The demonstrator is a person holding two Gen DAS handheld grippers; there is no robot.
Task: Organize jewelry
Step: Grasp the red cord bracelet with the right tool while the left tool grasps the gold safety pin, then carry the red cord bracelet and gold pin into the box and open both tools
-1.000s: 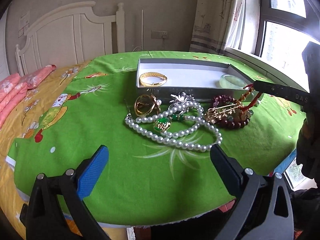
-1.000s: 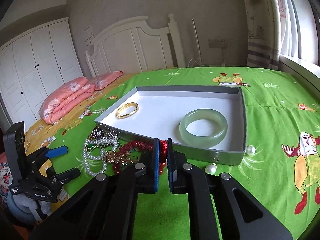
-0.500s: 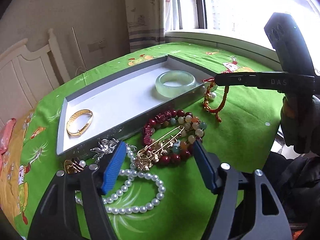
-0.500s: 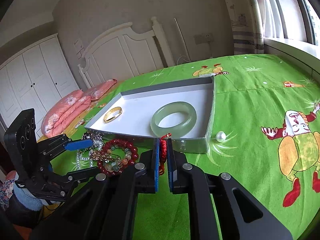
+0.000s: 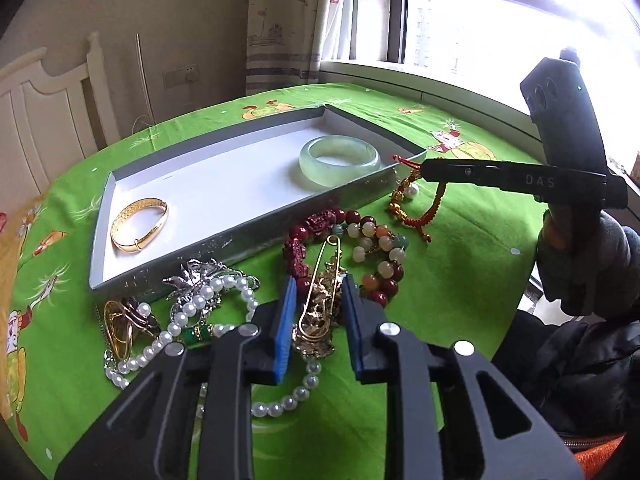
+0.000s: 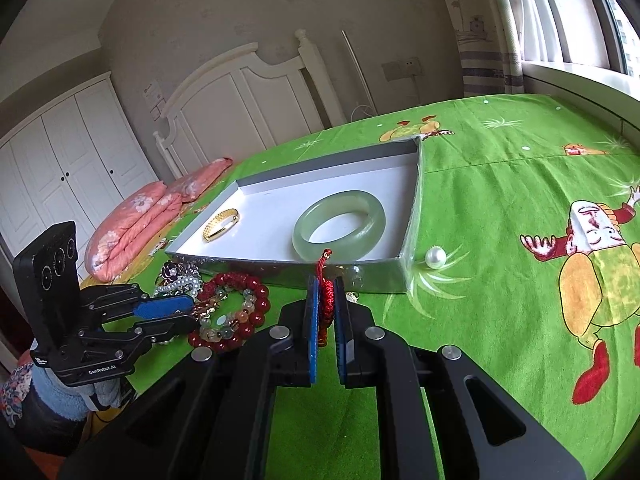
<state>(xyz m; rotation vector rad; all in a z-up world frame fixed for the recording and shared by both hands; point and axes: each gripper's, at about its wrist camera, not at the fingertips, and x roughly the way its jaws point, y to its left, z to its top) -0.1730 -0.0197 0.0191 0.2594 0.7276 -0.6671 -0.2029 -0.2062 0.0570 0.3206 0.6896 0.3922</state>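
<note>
As its jaws close around the gold brooch, no longer spread wide over the pile, the left gripper starts a pickup; the right gripper stays clamped on a red cord bracelet beside the tray, on a green bedsheet near a bright window.

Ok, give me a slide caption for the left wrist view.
Left claw closing around a gold pin brooch beside the tray; right claw holds a red cord bracelet.

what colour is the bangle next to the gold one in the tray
Pale translucent green bangle, clearest in the right wrist view.
</note>
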